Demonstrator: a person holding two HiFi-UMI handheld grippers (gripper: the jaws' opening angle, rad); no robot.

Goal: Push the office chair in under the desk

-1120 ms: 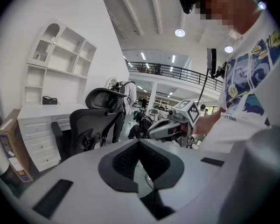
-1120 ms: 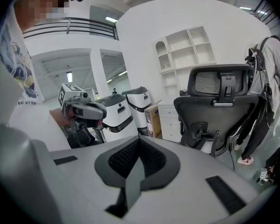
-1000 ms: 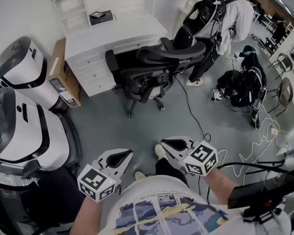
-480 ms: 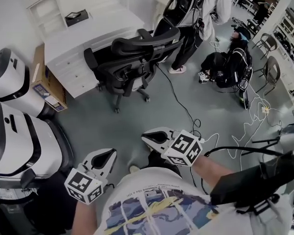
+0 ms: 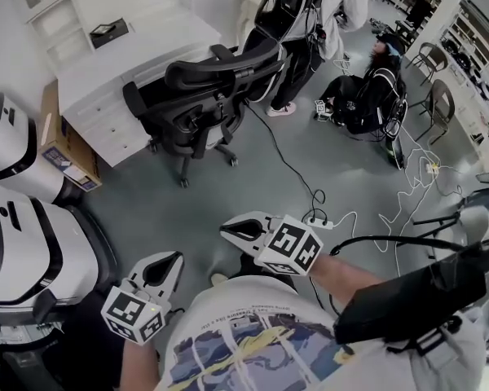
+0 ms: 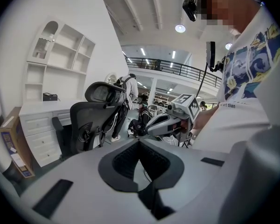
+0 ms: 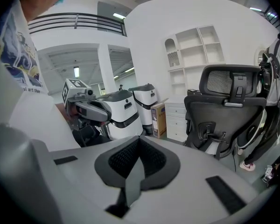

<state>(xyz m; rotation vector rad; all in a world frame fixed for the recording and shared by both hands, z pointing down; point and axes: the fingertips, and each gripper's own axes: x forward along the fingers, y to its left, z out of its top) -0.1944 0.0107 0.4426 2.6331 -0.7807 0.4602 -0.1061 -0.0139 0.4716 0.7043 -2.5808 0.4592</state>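
The black mesh office chair (image 5: pixel 204 96) stands pulled out a little in front of the white desk (image 5: pixel 147 43), its back toward me. Both grippers are held low near my body, well short of the chair. My left gripper (image 5: pixel 172 256) is shut with nothing in it; in its own view the left gripper (image 6: pixel 139 141) points toward the chair (image 6: pixel 91 120) and desk (image 6: pixel 42 110). My right gripper (image 5: pixel 225 228) is shut and empty as well. From the right gripper (image 7: pixel 139 139) I see the chair (image 7: pixel 228 111) off to the right.
Two large white machines (image 5: pixel 24 243) and a cardboard box (image 5: pixel 61 145) stand left of the desk. A person with a backpack (image 5: pixel 306 15) stands beside the chair; another (image 5: pixel 367 96) sits on the floor. Cables and a power strip (image 5: pixel 319 221) lie on the grey floor.
The head view has swung, so chair and desk sit further left in the picture. The right gripper has drifted a little leftward. The chair keeps its place against the desk; both jaws stay shut.
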